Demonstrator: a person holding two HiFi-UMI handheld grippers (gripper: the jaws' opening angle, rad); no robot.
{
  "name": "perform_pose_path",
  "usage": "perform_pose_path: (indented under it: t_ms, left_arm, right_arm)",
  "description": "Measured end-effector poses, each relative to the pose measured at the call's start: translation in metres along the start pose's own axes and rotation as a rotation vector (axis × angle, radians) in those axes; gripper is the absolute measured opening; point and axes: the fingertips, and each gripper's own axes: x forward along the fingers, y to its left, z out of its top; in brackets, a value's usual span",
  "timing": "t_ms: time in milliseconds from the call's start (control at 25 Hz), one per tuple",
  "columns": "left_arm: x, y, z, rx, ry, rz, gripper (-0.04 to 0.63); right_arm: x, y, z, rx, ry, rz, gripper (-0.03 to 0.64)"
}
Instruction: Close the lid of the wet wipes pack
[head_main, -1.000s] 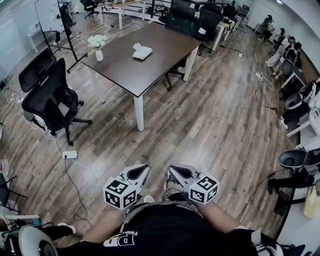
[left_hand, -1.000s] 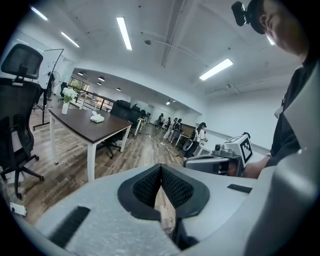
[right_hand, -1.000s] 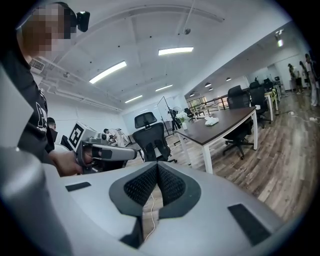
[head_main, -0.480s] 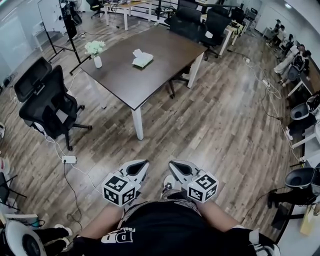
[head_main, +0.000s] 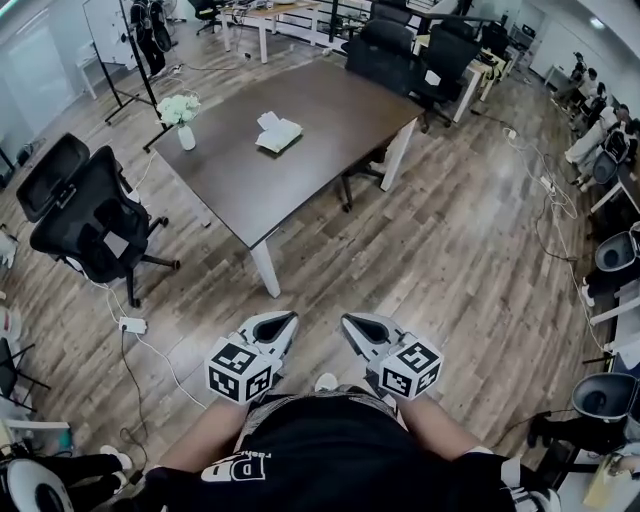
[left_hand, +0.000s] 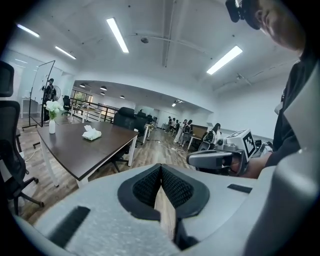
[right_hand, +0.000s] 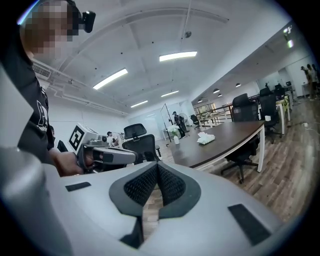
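The wet wipes pack (head_main: 278, 134) lies on the dark brown table (head_main: 320, 105), pale, with its white lid flap up; it also shows small in the left gripper view as the pack (left_hand: 91, 133) and in the right gripper view as the pack (right_hand: 205, 138). My left gripper (head_main: 285, 319) and right gripper (head_main: 351, 322) are held side by side in front of my body, over the wooden floor and well short of the table. Both are shut with nothing between the pads, as seen on the left gripper (left_hand: 161, 167) and right gripper (right_hand: 156, 166).
A vase of white flowers (head_main: 184, 112) stands at the table's left end. A black office chair (head_main: 85, 210) is left of the table, more chairs (head_main: 385, 50) behind it. A power strip (head_main: 131, 325) and cables lie on the floor. People sit at the far right.
The table and the wipes pack have come closer and lower in the head view as I walk toward them. Both grippers stay shut and side by side.
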Motion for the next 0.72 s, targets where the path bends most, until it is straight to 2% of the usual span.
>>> perform_pose_path:
  t_ms: [200,440,720]
  left_arm:
    - [0.039,0.016,0.022,-0.010,-0.020,0.038,0.018]
    - [0.062,0.038,0.019,-0.046,0.017,0.072,0.018]
    - [0.106,0.072,0.026,-0.056,0.020,0.064,0.018]
  right_arm:
    - [0.009,-0.045,0.009,0.037,0.010,0.025,0.005]
    - [0.021,-0.073,0.011,0.066,0.025,0.045,0.004]
    - [0.052,-0.117,0.015,0.086,0.053,0.045,0.005]
